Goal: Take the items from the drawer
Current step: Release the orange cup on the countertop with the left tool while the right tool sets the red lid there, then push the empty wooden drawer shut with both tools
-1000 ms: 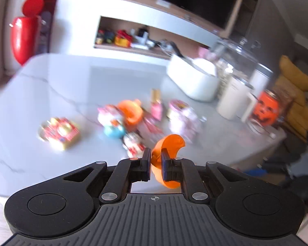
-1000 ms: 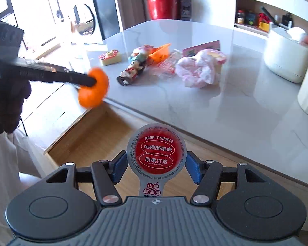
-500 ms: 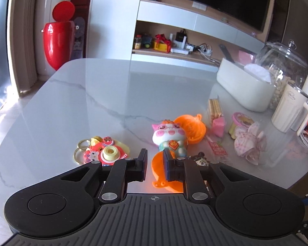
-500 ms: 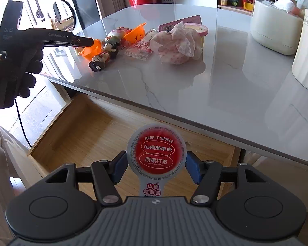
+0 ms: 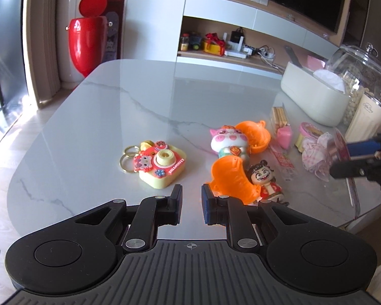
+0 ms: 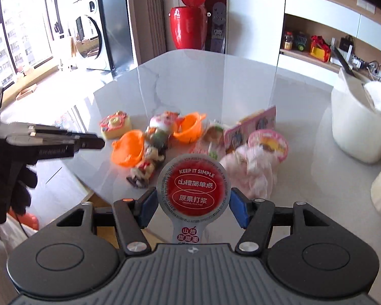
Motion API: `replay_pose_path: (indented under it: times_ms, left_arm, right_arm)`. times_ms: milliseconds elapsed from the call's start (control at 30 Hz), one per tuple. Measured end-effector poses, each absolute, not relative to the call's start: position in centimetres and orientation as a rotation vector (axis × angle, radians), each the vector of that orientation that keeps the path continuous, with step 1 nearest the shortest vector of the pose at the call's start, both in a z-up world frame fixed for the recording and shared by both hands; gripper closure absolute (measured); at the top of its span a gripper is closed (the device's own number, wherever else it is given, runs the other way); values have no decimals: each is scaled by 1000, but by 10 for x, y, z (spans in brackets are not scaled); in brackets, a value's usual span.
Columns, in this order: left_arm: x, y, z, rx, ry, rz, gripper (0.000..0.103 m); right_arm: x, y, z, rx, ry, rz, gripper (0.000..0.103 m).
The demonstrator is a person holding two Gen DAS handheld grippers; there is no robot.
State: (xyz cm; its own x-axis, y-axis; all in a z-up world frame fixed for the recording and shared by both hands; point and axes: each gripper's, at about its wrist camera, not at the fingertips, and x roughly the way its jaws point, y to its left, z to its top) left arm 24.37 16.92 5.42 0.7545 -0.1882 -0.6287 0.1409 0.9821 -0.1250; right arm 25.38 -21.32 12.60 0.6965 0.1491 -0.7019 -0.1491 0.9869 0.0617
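My left gripper (image 5: pixel 192 198) stands open low over the marble table (image 5: pixel 109 117), with nothing between its fingers. An orange capsule half (image 5: pixel 229 179) lies on the table just to the right of its right finger, beside a small doll figure (image 5: pixel 265 181). My right gripper (image 6: pixel 193 207) is shut on a snack cup with a red foil lid (image 6: pixel 193 188) and holds it above the table's near edge. In the left wrist view this right gripper (image 5: pixel 343 157) comes in from the right. The right wrist view has the left gripper (image 6: pixel 99 142) next to the orange half (image 6: pixel 128 151). The drawer is out of view.
On the table lie a yellow camera keychain (image 5: pixel 160 167), a cat figure (image 5: pixel 229 142), a second orange half (image 5: pixel 254 137), pink snack packs (image 5: pixel 283 134) and a pink frilly bundle (image 5: pixel 315 152). Behind stand a white container (image 5: pixel 315 101), a glass jar (image 5: pixel 358 76) and a mug (image 5: pixel 368 119).
My left gripper has opened and let the orange half go onto the table. My right gripper has risen from above the drawer to the table edge with the cup.
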Motion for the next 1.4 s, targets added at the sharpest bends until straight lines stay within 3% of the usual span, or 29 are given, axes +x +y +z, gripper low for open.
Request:
replay_pose_path:
  times_ms: [67,133,433,567,633,900,1033,1200,1400]
  left_arm:
    - [243,169,54,-51,691,-173,85]
    - [244,170,53,-37,698,-166,85]
    - [240,172,58,-41,657,-159,85]
    - [213,172,62,31,515,-162,85]
    - [189,178,68,13,464,-170,85]
    - [59,152,106,-96,410,-238,85]
    - [15,110,101,33,618,-383,85]
    - [-3,72,52,214,887,-456,82]
    - [22,69,7,118,1011,-344,82]
  right_arm:
    - [279,-208,129,4,745,132,41]
    - [299,-204,124,4,747,96,16]
    - [282,-196,111,17,756,7,15]
    - [226,-202,137,28,651,-31,12]
    - [194,-209,151,52,594,-45,0]
    - [43,-231,170,147,314,-61,0]
    - [16,-226,144,166,524,47,0]
    - [0,-197,86,157,835,105,0]
    - [32,-177,24,203,1071,58,0]
